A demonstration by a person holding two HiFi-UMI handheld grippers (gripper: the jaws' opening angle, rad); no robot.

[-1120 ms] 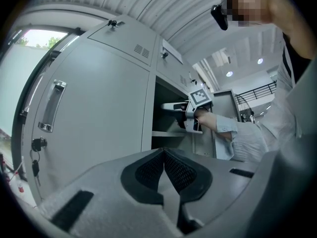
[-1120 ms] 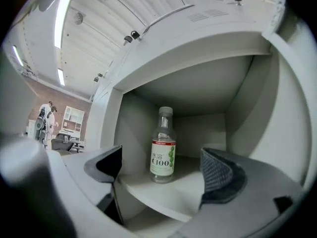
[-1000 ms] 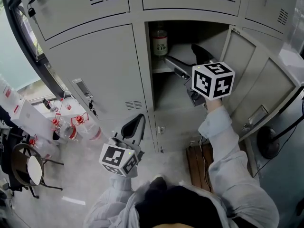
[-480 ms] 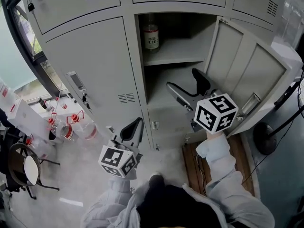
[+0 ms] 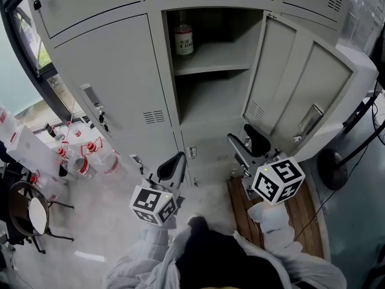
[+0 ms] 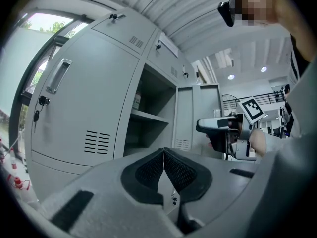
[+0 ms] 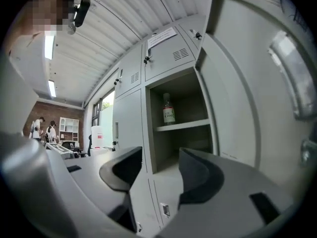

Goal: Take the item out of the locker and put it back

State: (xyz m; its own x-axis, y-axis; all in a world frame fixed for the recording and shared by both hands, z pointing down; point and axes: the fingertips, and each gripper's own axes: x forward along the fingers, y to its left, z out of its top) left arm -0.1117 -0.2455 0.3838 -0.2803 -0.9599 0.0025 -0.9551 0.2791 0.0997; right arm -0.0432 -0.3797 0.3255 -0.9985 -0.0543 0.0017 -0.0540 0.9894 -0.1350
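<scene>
A glass bottle (image 5: 183,38) with a white label stands upright on the upper shelf of the open locker (image 5: 210,62). It also shows in the right gripper view (image 7: 169,114) and, partly, in the left gripper view (image 6: 135,101). My right gripper (image 5: 241,137) is outside the locker, low in front of its bottom edge. It is open with nothing between its jaws (image 7: 161,157), which have just been closing. My left gripper (image 5: 177,159) hangs lower left by the closed locker, shut and empty (image 6: 164,152).
The locker door (image 5: 301,83) stands swung open to the right, close to my right gripper. Water jugs with red caps (image 5: 90,161) and a chair (image 5: 36,212) are on the floor at left. A wooden board (image 5: 301,212) lies under the door.
My right gripper has drawn back out of the locker and sunk below its opening, jaws narrower. The bottle stays on the shelf. The left gripper sank a little.
</scene>
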